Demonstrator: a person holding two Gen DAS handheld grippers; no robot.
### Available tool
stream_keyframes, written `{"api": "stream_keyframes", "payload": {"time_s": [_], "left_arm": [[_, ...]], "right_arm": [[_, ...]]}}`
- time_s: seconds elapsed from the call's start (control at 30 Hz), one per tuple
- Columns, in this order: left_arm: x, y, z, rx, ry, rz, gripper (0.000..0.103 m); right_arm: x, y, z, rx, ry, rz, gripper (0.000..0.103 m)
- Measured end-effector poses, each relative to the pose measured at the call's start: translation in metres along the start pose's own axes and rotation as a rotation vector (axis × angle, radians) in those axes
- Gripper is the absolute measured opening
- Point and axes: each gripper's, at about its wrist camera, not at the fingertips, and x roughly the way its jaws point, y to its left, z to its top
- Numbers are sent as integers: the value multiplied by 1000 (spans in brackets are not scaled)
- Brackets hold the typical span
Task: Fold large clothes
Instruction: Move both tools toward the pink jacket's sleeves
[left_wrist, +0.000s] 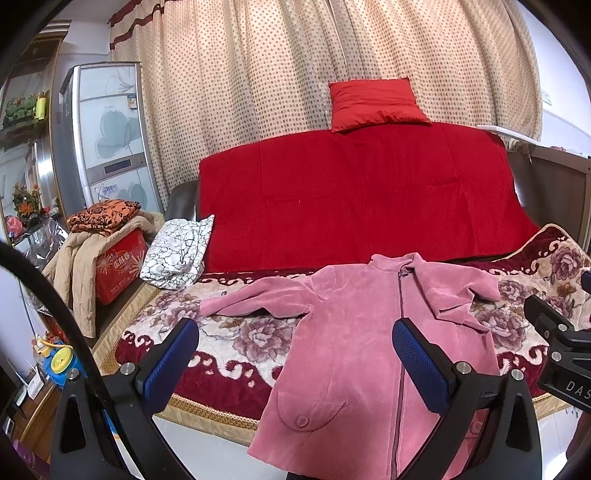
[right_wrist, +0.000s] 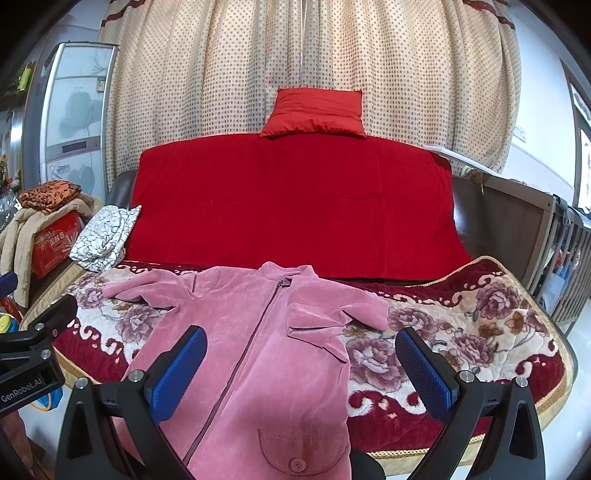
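A pink zip-front jacket (left_wrist: 354, 332) lies face up on the sofa seat, collar toward the backrest, hem hanging over the front edge. Its left sleeve (left_wrist: 255, 299) stretches out sideways; its right sleeve (left_wrist: 461, 291) is folded in over the chest. The jacket also shows in the right wrist view (right_wrist: 258, 350). My left gripper (left_wrist: 295, 354) is open and empty, hovering above the jacket's lower left half. My right gripper (right_wrist: 301, 358) is open and empty above the jacket's right side.
The seat has a floral red and cream cover (right_wrist: 461, 332); a red blanket (left_wrist: 351, 195) drapes the backrest with a red cushion (left_wrist: 373, 103) on top. A white patterned cloth (left_wrist: 177, 251) lies at the seat's left end. Boxes and clothes (left_wrist: 107, 243) stand left of the sofa.
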Motion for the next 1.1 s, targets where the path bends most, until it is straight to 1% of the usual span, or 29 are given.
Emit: {"api": "stream_keyframes", "payload": {"time_s": [0.23, 0.57, 1.1], "left_arm": [[13, -2, -2, -2, 26, -2, 103], [42, -11, -2, 0, 81, -7, 103], [86, -17, 5, -3, 139, -4, 103]], "right_arm": [[12, -1, -3, -1, 24, -3, 103], [40, -8, -4, 7, 72, -12, 103], [86, -14, 6, 12, 124, -23, 103]]}}
